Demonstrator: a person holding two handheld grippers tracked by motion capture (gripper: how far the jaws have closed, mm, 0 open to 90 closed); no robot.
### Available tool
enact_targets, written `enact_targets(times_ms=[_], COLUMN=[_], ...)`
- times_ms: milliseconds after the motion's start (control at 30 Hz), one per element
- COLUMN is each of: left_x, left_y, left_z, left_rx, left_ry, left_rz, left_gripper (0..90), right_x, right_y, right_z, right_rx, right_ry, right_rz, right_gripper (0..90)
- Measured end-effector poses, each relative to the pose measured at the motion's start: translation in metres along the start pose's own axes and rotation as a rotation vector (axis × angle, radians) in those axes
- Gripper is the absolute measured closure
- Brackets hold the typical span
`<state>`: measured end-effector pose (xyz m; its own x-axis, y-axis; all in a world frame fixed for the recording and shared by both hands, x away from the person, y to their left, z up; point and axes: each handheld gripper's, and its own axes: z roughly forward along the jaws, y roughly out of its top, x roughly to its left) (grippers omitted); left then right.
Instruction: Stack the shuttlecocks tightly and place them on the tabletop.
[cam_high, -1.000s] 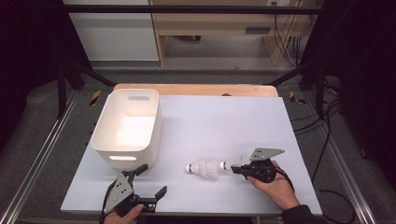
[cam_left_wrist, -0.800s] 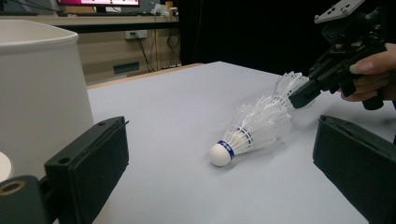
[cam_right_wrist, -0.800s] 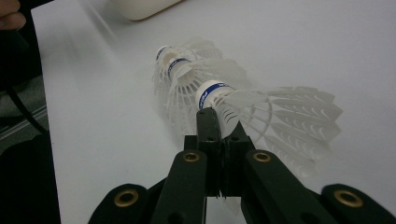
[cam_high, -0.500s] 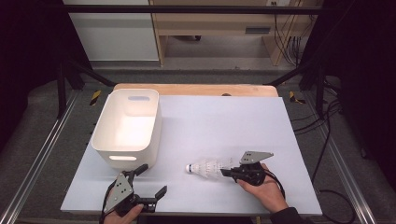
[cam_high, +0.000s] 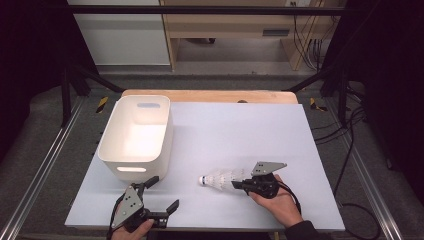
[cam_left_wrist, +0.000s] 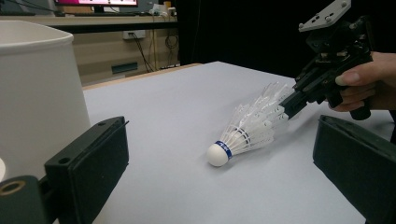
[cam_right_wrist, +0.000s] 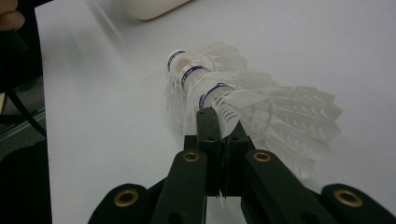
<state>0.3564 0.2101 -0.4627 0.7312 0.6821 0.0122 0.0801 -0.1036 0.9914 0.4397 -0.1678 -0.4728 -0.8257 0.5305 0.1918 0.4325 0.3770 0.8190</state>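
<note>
A stack of nested white shuttlecocks (cam_high: 219, 178) with blue-banded corks lies on its side on the pale table (cam_high: 240, 130), corks pointing left. My right gripper (cam_high: 238, 184) comes in from the right and is shut on the feather skirt. In the right gripper view the jaws (cam_right_wrist: 218, 125) are pressed together with a feather edge pinched between them, and the shuttlecocks (cam_right_wrist: 261, 98) fan out ahead. My left gripper (cam_high: 162, 193) rests open near the front left edge. Its wide-apart fingers (cam_left_wrist: 88, 163) frame the shuttlecocks (cam_left_wrist: 247, 130) and the right gripper (cam_left_wrist: 292, 100) farther off.
A white plastic bin (cam_high: 131, 170) with handle slots stands at the left of the table, just behind the left gripper. A wooden strip (cam_high: 210, 96) runs along the table's far edge. Metal rails and cables flank both sides.
The right hand and its gripper have shifted a little to the left, while the cork end of the shuttlecocks stays in about the same spot. The left gripper has not moved.
</note>
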Motion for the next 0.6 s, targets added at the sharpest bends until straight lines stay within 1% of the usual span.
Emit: enact_targets(times_ms=[400,533,600], left_x=[-0.0009,-0.0017,-0.0019], left_y=[0.0001,-0.0002,0.0002], left_z=[0.0004,0.0011,0.0008], left_rx=[0.003,0.001,0.003], left_ry=[-0.004,-0.004,-0.005], left_rz=[0.005,0.001,0.006], left_gripper=[3.2,3.3,3.2], right_x=[0.002,0.0024,0.0027], right_y=[0.001,0.0014,0.0017], right_z=[0.0079,0.0084,0.0087], right_rx=[0.001,0.0,-0.001], right_ry=[0.01,0.01,0.01], right_rz=[-0.008,-0.009,-0.011], right_gripper=[88.9,88.8,88.8])
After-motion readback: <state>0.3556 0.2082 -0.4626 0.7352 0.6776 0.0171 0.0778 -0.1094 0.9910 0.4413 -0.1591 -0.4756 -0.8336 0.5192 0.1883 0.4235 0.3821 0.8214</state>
